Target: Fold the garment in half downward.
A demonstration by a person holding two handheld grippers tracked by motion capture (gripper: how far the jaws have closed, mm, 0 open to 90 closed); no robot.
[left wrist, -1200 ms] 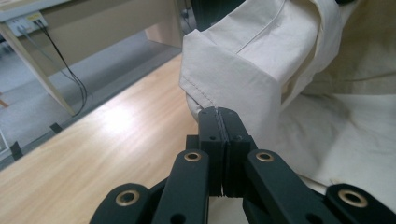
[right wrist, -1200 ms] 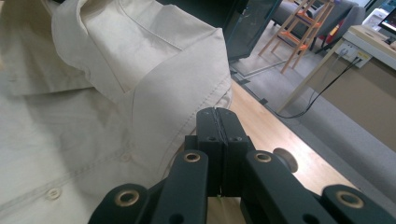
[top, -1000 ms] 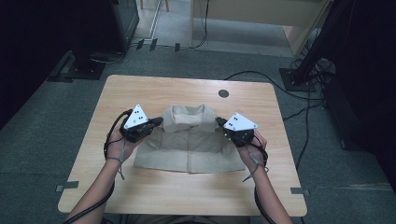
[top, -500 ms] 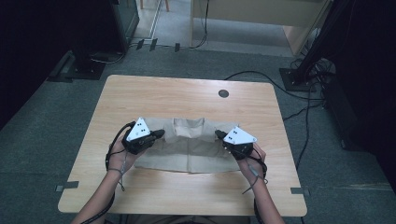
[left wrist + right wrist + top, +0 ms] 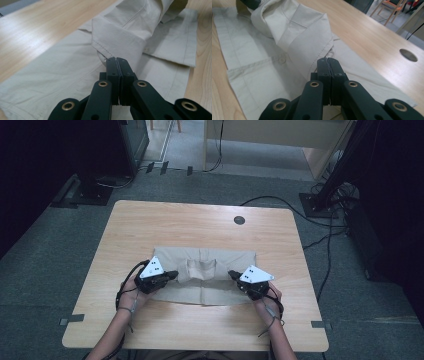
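Observation:
A beige shirt [image 5: 210, 255] lies flat on the wooden table [image 5: 200, 222], its upper part doubled over toward the person. My left gripper [image 5: 176, 274] is shut on the folded edge at the left; the cloth bunches right at its tips [image 5: 116, 60], with the shirt [image 5: 120, 37] draped beyond. My right gripper [image 5: 231, 274] is shut on the same edge at the right, and in its own view the tips [image 5: 328, 60] pinch a hemmed corner of the shirt [image 5: 299, 37]. Between the two grippers a slack bulge of fabric sags. A button shows on the lower layer.
A round cable hole [image 5: 239, 220] sits in the tabletop behind the shirt, also seen as the hole [image 5: 408, 55] in the right gripper view. Black cables [image 5: 280, 202] run over the grey floor at the back right. A wooden chair [image 5: 387, 7] stands beyond the table.
Both grippers have come down and toward the person, carrying the shirt's upper edge over the lower part. The shirt now lies folded and shorter.

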